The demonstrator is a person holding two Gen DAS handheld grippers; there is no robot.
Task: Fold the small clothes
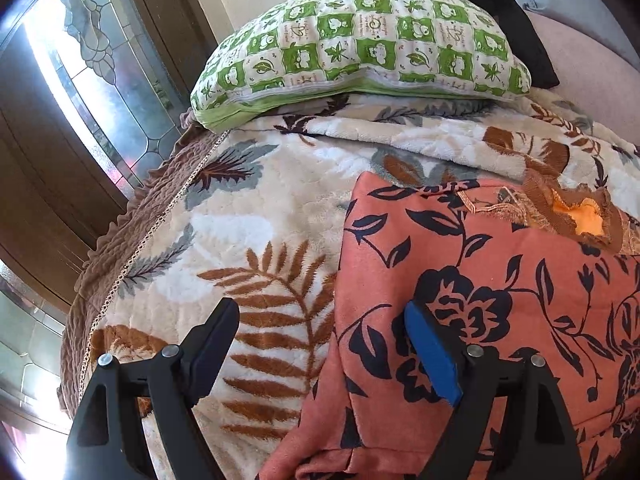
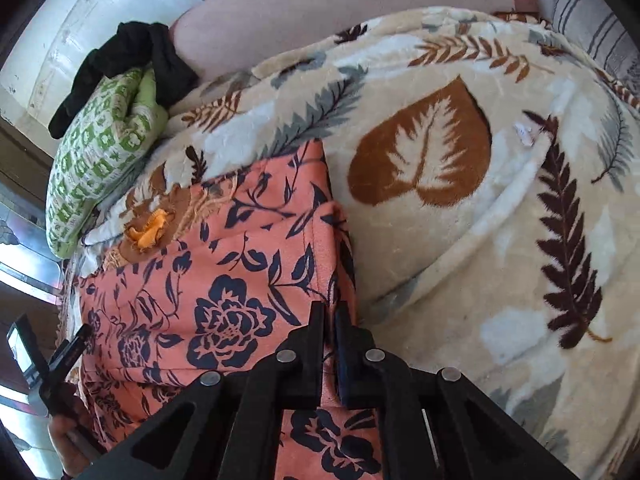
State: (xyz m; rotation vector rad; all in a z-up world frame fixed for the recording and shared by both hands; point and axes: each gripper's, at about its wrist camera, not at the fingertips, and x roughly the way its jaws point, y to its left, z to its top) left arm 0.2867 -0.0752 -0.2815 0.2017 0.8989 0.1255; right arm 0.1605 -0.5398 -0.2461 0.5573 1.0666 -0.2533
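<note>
Right gripper (image 2: 330, 320) sits nearest the lens in the right wrist view, fingers nearly closed with only a thin slit between them, pinching the right-hand edge fold of the coral floral garment (image 2: 224, 280); a sliver of fabric shows in the slit. Left gripper (image 1: 320, 334) is spread wide, holding nothing: its black finger (image 1: 212, 344) hangs over the leaf-print blanket (image 1: 224, 240), its blue-padded finger (image 1: 432, 356) over the garment's left portion (image 1: 480, 300), and the garment's left edge runs between the two; can't tell whether either fingertip touches the cloth. Same left gripper shows small at the left edge of the right wrist view (image 2: 66, 356), next to the garment's far side. Garment is salmon-orange with dark navy flowers and vines, lying mostly flat on the blanket, side panels already turned in so the seams run lengthwise. Its neckline end has brown embroidered trim with an orange lining patch (image 1: 588, 220), pointing toward the pillow. Green-and-white checked pillow (image 1: 360, 40) lies at the head of the bed, touching the blanket, with a black cloth (image 1: 500, 0) draped over its back. Blanket is cream plush with brown and grey fern leaves, plus a big brown heart-shaped leaf (image 2: 420, 148) just right of the garment. Leaded glass window (image 1: 100, 60) stands left of the bed.
</note>
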